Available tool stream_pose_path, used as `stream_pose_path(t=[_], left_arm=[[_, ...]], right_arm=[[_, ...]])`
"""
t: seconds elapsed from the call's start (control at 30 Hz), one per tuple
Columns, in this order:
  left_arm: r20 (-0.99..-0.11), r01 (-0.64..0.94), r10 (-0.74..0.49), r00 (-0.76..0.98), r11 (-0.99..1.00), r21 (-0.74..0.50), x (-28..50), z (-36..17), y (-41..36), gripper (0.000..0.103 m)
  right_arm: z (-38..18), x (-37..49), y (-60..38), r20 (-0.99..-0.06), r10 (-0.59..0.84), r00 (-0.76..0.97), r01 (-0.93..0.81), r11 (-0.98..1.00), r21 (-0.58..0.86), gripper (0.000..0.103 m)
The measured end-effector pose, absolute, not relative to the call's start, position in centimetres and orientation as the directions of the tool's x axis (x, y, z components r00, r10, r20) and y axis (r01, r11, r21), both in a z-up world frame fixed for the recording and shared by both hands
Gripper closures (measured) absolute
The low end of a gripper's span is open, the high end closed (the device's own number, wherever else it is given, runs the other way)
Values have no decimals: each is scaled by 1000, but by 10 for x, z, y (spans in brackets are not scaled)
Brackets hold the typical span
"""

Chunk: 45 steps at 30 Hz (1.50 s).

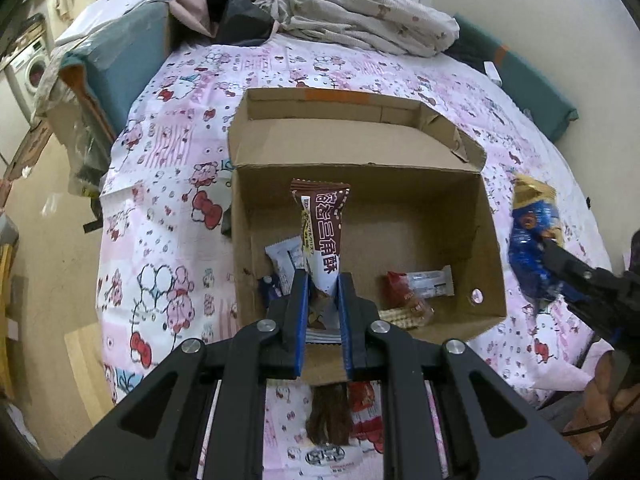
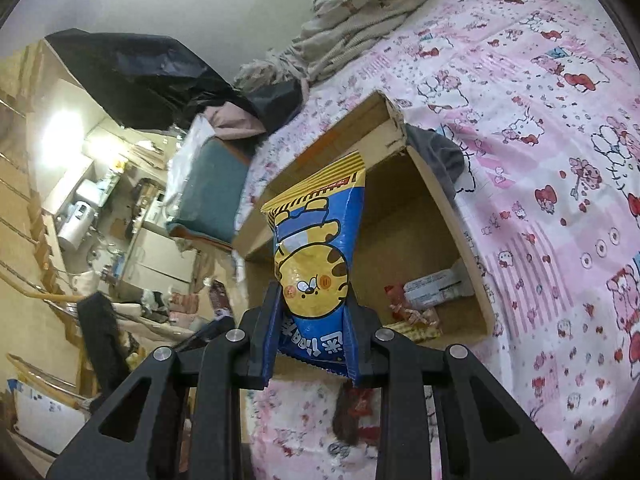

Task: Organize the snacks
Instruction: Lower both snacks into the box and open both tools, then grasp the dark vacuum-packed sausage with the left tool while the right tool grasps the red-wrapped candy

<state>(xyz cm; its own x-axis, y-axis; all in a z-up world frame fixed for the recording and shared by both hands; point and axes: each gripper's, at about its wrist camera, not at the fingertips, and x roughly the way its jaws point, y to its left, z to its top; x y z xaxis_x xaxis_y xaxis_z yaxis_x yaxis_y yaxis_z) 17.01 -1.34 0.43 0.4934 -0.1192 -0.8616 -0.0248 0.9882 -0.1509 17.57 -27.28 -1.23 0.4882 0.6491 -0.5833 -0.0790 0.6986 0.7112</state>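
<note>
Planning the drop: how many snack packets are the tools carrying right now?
2: a brown packet clamped in the left tool, and a blue tiger packet clamped in the right tool. Neither looks doubled.

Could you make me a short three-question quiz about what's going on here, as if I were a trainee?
1. True or false: the left gripper is shut on the brown-and-white snack packet.
2. What does the right gripper hold? A) a red can B) the blue-and-yellow snack bag with a cartoon tiger C) nothing
3. Fill in: a few snacks already lie at the bottom of the open ______ on the patterned bedsheet.

Key
1. True: its pads pinch the packet's lower end above the cardboard box.
2. B.
3. Cardboard box, holding among others a white-wrapped bar.
</note>
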Motion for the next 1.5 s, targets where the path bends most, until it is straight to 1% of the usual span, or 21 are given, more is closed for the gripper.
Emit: stream_pose_path(t=[0.1, 0.17, 0.23, 0.33, 0.4, 0.63, 0.77, 1.0, 1.13, 1.17, 1.2, 1.23, 1.27, 1.3, 1.37, 1.4, 1.5], left_arm=[[-872, -16, -192, 450, 975, -223, 176, -14, -11, 92], [-868, -23, -176, 464, 977, -211, 175, -23, -10, 92], [-875, -22, -147, 462, 984, -177, 177, -34, -12, 91], [-873, -8, -173, 456, 980, -198, 181, -42, -15, 91], [-868, 2, -151, 473, 985, -171, 183, -42, -17, 91], [-863, -15, -151, 483, 984, -180, 190, -47, -13, 91], [-864, -16, -152, 481, 983, -182, 190, -49, -13, 91], [-865, -10, -166, 473, 981, -194, 190, -50, -15, 91], [-872, 6, -152, 466, 986, -168, 190, -50, -20, 89], [-871, 6, -149, 468, 986, -166, 190, -49, -19, 86], [-870, 6, -151, 470, 986, -168, 189, -49, -19, 77], [-868, 2, -155, 472, 985, -174, 189, -48, -18, 69], [-866, -7, -153, 477, 984, -178, 189, -47, -16, 54], [-863, -13, -148, 483, 984, -176, 188, -46, -15, 42], [-851, -34, -112, 514, 988, -150, 187, -42, -12, 32], [-848, -38, -101, 520, 989, -141, 186, -41, -12, 29], [-850, -47, -96, 517, 989, -141, 187, -41, -9, 29]], right_arm=[[-32, 183, -270, -599, 642, 478, -75, 710, 701, 74], [-46, 184, -269, -612, 642, 462, -56, 710, 702, 74], [-56, 185, -265, -644, 620, 449, -50, 736, 675, 74], [-64, 187, -262, -672, 596, 439, -50, 763, 644, 74], [-68, 190, -262, -681, 591, 432, -41, 767, 640, 74], [-74, 193, -252, -706, 577, 410, -55, 789, 612, 74], [-74, 194, -246, -712, 577, 399, -77, 795, 601, 71], [-74, 195, -236, -719, 583, 378, -98, 797, 595, 71], [-71, 196, -232, -712, 585, 388, -119, 798, 591, 69], [-70, 196, -232, -707, 590, 390, -122, 794, 595, 62], [-69, 196, -232, -705, 591, 393, -122, 793, 597, 53], [-68, 196, -232, -705, 585, 402, -119, 796, 593, 34], [-66, 195, -234, -704, 571, 421, -114, 804, 584, 25], [-65, 195, -235, -704, 564, 431, -111, 808, 579, 24], [-64, 195, -236, -704, 558, 439, -106, 811, 576, 21], [-64, 195, -237, -705, 557, 438, -102, 810, 577, 20], [-68, 196, -239, -711, 557, 430, -83, 808, 583, 19]])
